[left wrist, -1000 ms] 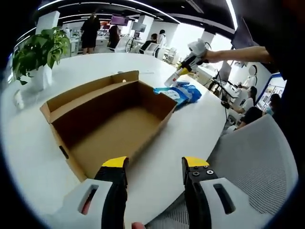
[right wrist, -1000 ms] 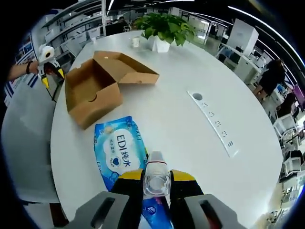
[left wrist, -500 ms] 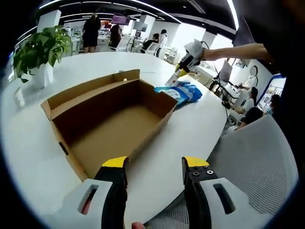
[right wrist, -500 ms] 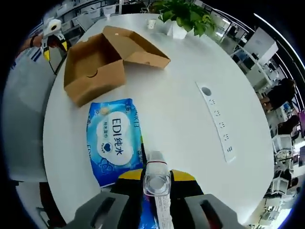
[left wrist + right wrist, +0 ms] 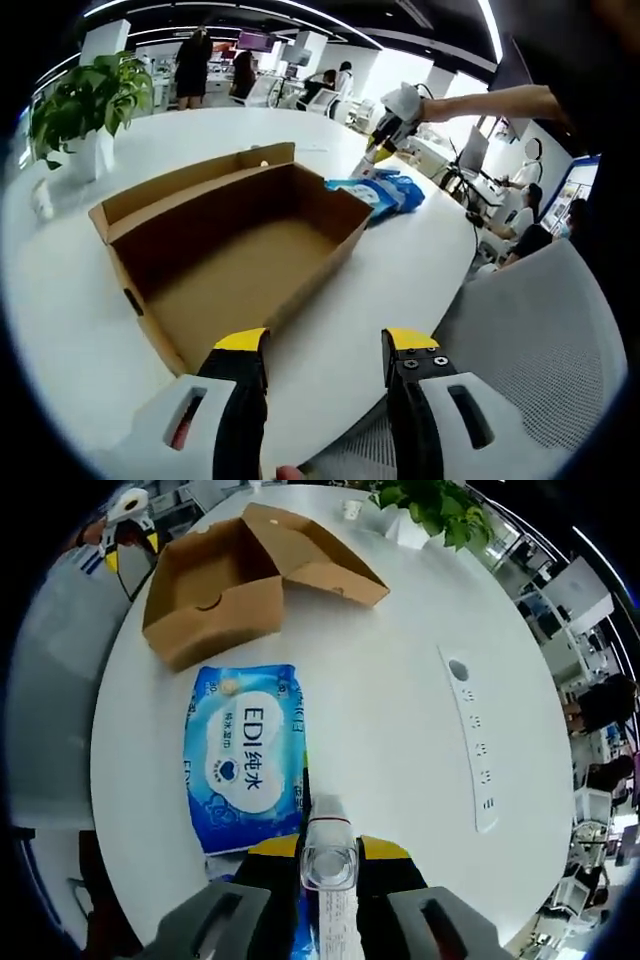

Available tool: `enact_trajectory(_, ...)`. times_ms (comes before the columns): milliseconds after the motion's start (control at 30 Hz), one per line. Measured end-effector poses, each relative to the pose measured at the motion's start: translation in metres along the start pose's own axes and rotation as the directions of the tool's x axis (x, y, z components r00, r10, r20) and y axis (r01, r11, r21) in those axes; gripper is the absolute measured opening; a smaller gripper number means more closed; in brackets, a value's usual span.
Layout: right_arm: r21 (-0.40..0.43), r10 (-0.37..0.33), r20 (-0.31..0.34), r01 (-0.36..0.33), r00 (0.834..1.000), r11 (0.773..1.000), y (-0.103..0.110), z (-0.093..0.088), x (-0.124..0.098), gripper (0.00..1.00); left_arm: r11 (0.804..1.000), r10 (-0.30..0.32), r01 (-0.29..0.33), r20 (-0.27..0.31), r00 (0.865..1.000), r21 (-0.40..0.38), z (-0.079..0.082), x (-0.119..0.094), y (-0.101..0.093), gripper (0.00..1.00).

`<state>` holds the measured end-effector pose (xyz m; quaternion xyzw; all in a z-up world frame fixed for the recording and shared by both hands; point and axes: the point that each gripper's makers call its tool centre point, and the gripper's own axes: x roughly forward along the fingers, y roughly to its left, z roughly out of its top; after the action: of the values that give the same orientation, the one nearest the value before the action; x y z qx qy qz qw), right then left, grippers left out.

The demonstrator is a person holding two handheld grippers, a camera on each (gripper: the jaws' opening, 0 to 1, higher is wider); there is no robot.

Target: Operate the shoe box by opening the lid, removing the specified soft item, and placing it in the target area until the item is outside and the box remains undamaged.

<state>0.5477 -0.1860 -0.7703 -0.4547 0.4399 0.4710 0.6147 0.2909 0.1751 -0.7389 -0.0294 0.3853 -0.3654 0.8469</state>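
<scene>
White and glossy, a large round table [image 5: 380, 690] carries everything. On it sits a brown corrugated-cardboard shoe box [image 5: 240, 250], its lid [image 5: 315, 555] already folded back flat on the table and its plain matte interior bare. Just beside the box lies the soft item, a blue plastic pack of wet wipes [image 5: 245, 760], flat and slightly crinkled, with white clouds and lettering printed on its shiny film. It is outside the box, resting on the table.

Judging from this, the removal looks done and the placing step is at its end. The next move probably calls for drawing both tools clear without nudging the box walls.

In the right gripper view, the right hand-held gripper [image 5: 328, 852] hangs above the near end of the pack. Its yellow-tipped jaws are closed tight on a small clear plastic piece with a narrow white strip trailing below; what this is cannot be told. In the left gripper view, the left hand-held gripper [image 5: 325, 345] hovers at the table's near edge, jaws wide apart and holding nothing.

A leafy green potted plant [image 5: 80, 100] stands beyond the box. A long white power strip [image 5: 472, 745] lies flush in the table.
</scene>
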Motion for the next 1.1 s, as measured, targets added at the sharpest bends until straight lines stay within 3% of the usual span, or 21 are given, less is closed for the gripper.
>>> enact_trajectory(600, -0.091, 0.059, -0.078, -0.066, 0.995, 0.994, -0.013, 0.015, 0.01, 0.17, 1.0, -0.004, 0.004, 0.004, 1.0, 0.004, 0.001, -0.002, -0.002, 0.46)
enact_trajectory(1100, -0.072, 0.073, -0.101, -0.08, 0.992, 0.994, -0.019, 0.01, 0.017, 0.18, 1.0, 0.002, -0.002, -0.001, 1.0, -0.013, -0.007, -0.007, 0.001, 0.46)
